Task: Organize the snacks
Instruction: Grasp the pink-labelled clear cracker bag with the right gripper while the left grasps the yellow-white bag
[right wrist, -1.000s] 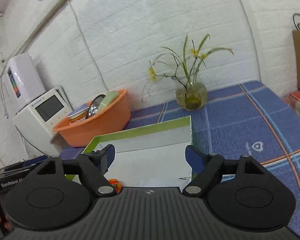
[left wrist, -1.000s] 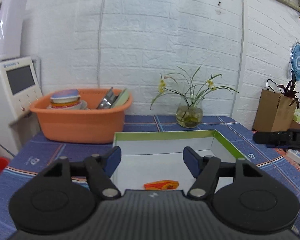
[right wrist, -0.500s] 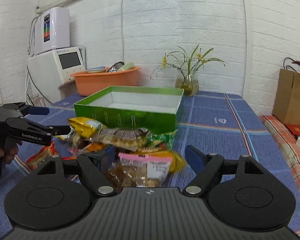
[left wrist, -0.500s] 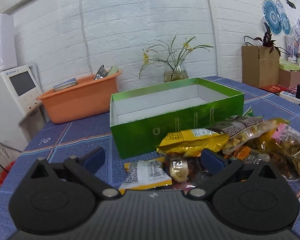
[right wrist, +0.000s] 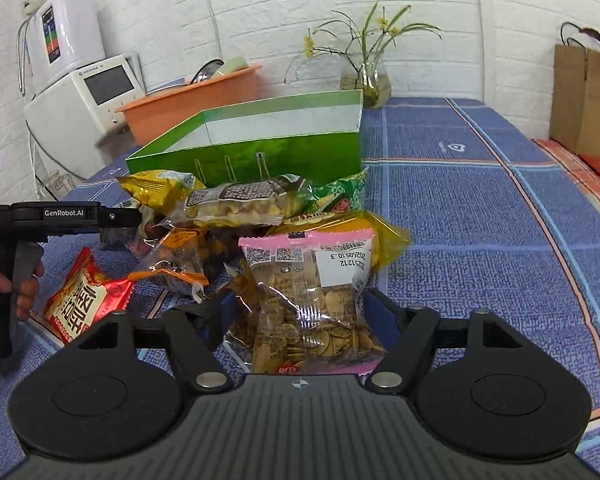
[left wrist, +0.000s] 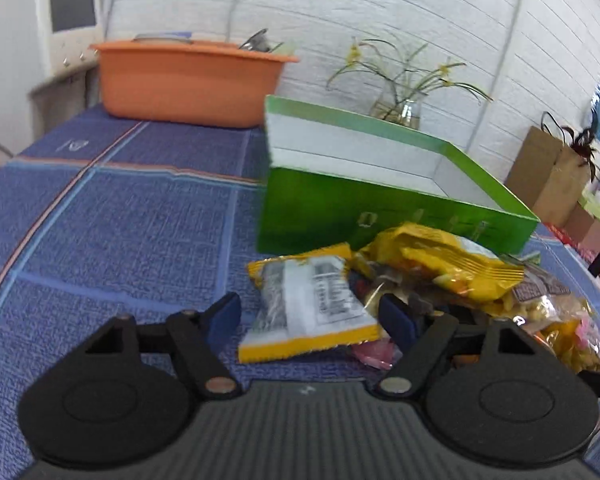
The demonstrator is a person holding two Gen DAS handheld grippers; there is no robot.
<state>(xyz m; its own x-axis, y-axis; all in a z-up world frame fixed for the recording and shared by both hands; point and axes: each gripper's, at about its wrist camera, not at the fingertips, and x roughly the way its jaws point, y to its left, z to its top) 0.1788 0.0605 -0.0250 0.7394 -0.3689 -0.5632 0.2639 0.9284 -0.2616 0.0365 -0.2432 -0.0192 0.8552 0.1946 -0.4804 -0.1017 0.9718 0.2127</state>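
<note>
- The snacks sit heaped on the blue checked tablecloth (right wrist: 480,216), right against the near wall of the green box (right wrist: 284,152), whose white inside shows no packet from here.
- The left gripper (left wrist: 312,316) has just been narrowing; its jaws straddle a yellow-edged packet (left wrist: 308,304) at the heap's left end, pads not yet pressing it.
- The right gripper (right wrist: 300,312) has its jaws either side of a pink-topped packet (right wrist: 312,292) of round crackers; I cannot tell whether they squeeze it.
- A long peanut bag (right wrist: 240,204), a yellow bag (left wrist: 440,264) and a red packet (right wrist: 84,300) crowd between the grippers and the box.
- Behind the box stand an orange basin (left wrist: 188,84) with dishes, a glass vase (right wrist: 364,80) of flowers and a white appliance (right wrist: 88,100).
- A brown paper bag (right wrist: 584,100) stands off to the right.
</note>
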